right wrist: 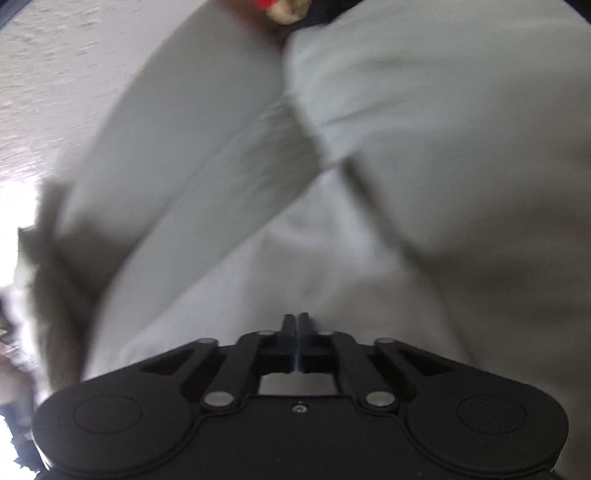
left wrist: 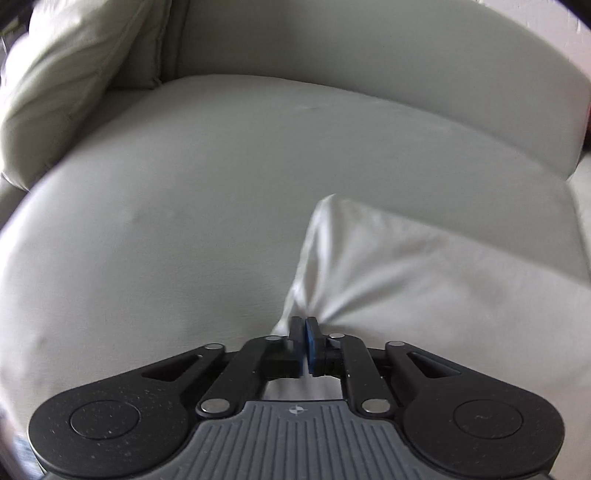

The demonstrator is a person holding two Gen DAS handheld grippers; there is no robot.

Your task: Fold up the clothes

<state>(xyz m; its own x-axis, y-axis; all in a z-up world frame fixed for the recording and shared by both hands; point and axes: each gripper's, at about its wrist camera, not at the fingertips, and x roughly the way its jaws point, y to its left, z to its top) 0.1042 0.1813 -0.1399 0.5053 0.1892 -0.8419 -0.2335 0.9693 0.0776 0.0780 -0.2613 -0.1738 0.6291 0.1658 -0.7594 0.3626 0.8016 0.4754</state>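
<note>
A white garment (left wrist: 424,288) lies on the grey-green sofa seat (left wrist: 203,192), spread toward the right. My left gripper (left wrist: 304,325) is shut on the garment's left corner, and creases fan out from the pinch point. In the right wrist view the picture is blurred. There my right gripper (right wrist: 296,319) is shut, its fingers pressed together with the tips against pale white cloth (right wrist: 295,258). I cannot tell whether any fabric is caught between them.
A pale cushion (left wrist: 66,74) leans in the sofa's back left corner, under the backrest (left wrist: 406,74). The right wrist view has grey upholstery (right wrist: 192,129), a strip of textured floor (right wrist: 55,74) at the left, and something red (right wrist: 266,3) at the top edge.
</note>
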